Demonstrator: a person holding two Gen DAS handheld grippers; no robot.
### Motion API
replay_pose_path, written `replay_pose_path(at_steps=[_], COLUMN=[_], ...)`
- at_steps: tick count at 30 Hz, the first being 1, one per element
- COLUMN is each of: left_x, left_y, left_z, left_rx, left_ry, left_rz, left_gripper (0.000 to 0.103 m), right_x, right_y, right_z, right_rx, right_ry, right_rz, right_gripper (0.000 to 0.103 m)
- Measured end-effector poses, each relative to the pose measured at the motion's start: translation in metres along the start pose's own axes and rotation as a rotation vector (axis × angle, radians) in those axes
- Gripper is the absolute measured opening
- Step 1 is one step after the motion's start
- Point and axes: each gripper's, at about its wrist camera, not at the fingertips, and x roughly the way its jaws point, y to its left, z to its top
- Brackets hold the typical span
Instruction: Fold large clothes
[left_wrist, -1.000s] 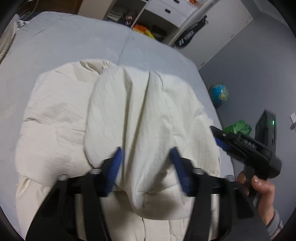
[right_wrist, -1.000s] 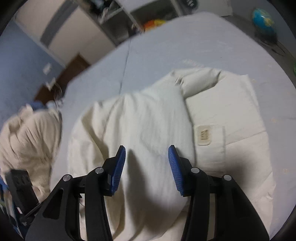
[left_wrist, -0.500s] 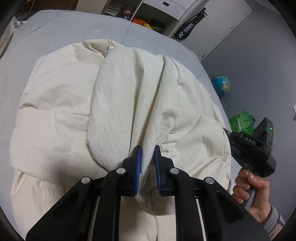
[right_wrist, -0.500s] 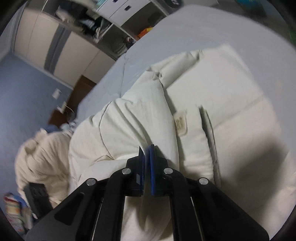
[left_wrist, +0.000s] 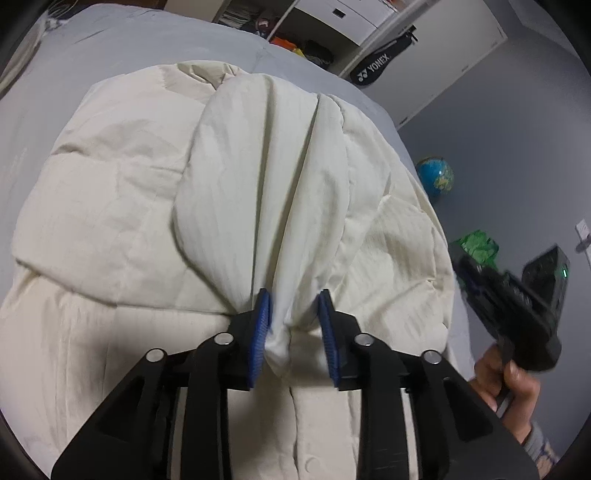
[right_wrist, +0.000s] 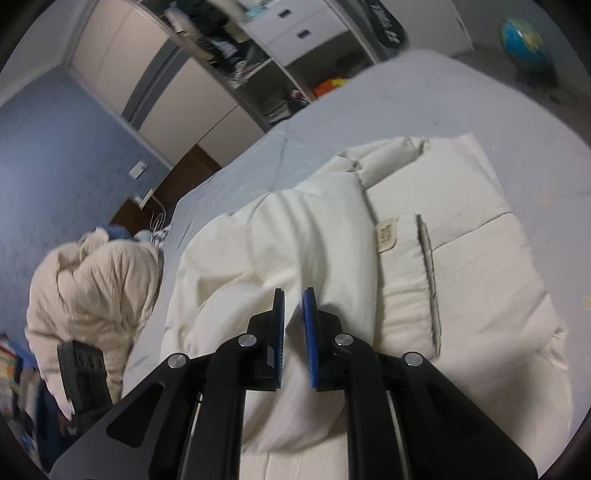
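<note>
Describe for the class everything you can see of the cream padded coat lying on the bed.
The cream padded coat is puffy, quilted fabric with stitched panels, lying bunched on the grey bed. A sleeve is drawn across its body, gathered into folds between the blue pads of the left tongs, whose pads stand slightly apart. A small beige label sits beside a flap on the front. The right tongs hover over it, pads narrowly apart.

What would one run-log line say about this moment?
stage: folding cream jacket on bed | left gripper: open around bunched sleeve | right gripper: slightly open over fabric
</note>
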Motion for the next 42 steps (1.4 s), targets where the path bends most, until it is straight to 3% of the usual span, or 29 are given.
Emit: replay_pose_path(at_steps=[2,3,5,7,10,17,25,30,37,42], left_x=[-0.008,-0.013,-0.023,-0.032,-0.051,-0.107,-0.163,-0.173,-0.179,-0.166], left_y=[0.004,0.005,0.010,0.013,0.021,0.060,0.092,0.106,0.116,0.110], left_z=[-0.002,-0.004,-0.006,-0.009,-0.017,-0.049,-0.073,-0.090,-0.112,-0.124], left_rx=[-0.011,-0.013,-0.013,-0.009,0.014,-0.018,-0.100,-0.131,-0.162,-0.103], left_ry=[-0.007,-0.015,-0.028,-0.026,-0.003,0.052,0.003,0.063,0.114,0.186], left_rz=[0.003,0.004,0.005,0.000,0.019,0.081,0.135,0.150,0.175,0.199], left_gripper=[0.052,0.058,0.070,0.073,0.077,0.080,0.080,0.080,0.079,0.073], right_x=[-0.014,-0.019,-0.037,-0.049,-0.080,-0.147,-0.190,-0.200,-0.219,-0.212], right_y=[0.008,0.010,0.011,0.012,-0.004,-0.059,-0.112,-0.121,-0.132,-0.141], right_z=[-0.010,-0.014,-0.027,-0.038,-0.059,-0.099,-0.145,-0.161,-0.181,-0.201], right_rx=[-0.042,-0.056,-0.088,-0.105,-0.099,0.010,0.196,0.272,0.334,0.425], right_ry=[0.012,0.021,0.045,0.084,0.121,0.129,0.153,0.170,0.176,0.244], right_rz=[-0.003,-0.008,-0.022,-0.027,-0.058,-0.135,-0.126,-0.086,-0.121,0.011], right_gripper=[0.013,0.016,0.036,0.053,0.055,0.057,0.058,0.059,0.061,0.061])
